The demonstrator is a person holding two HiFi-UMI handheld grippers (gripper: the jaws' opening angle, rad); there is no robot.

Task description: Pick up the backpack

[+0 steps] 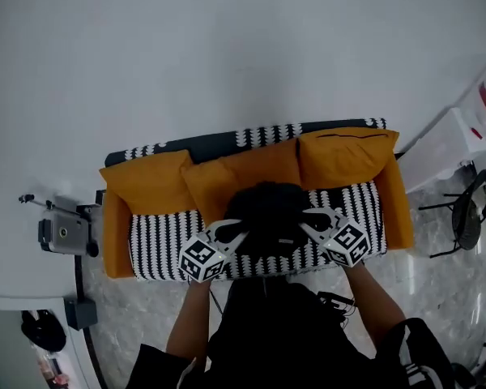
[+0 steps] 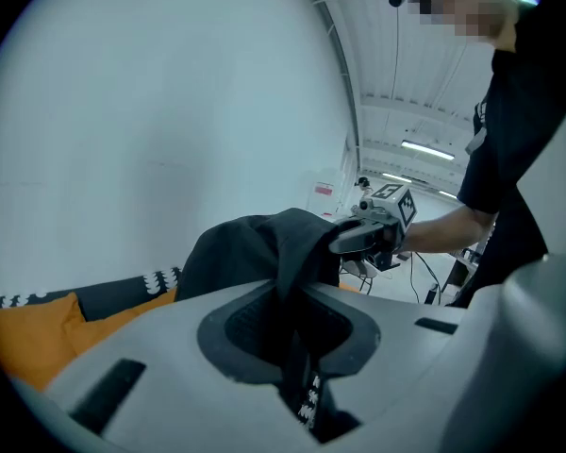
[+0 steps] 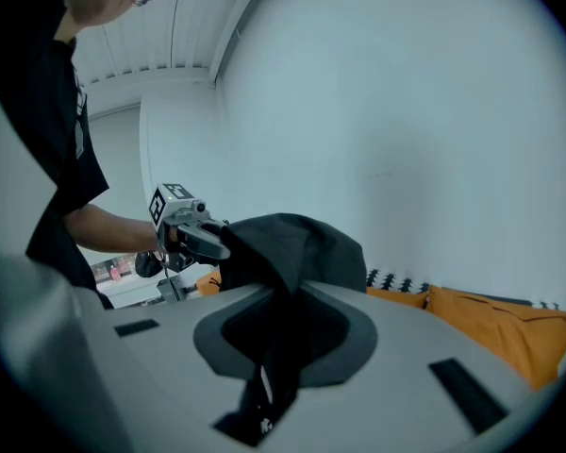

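The black backpack (image 1: 266,217) hangs lifted above the sofa seat, held from both sides. My left gripper (image 1: 229,235) grips its left side and my right gripper (image 1: 312,222) its right side. In the left gripper view a black strap runs down between the pads of my left gripper (image 2: 292,324), which is shut on it; the backpack (image 2: 250,248) bulges beyond, and the right gripper (image 2: 358,237) bites its far side. In the right gripper view my right gripper (image 3: 275,338) is likewise shut on the fabric of the backpack (image 3: 297,243), with the left gripper (image 3: 200,241) opposite.
Below stands a sofa (image 1: 158,245) with a black-and-white striped seat and orange cushions (image 1: 344,156) against a white wall. A camera on a stand (image 1: 65,233) is at the left. A white cabinet (image 1: 454,140) and a black chair (image 1: 470,209) stand at the right.
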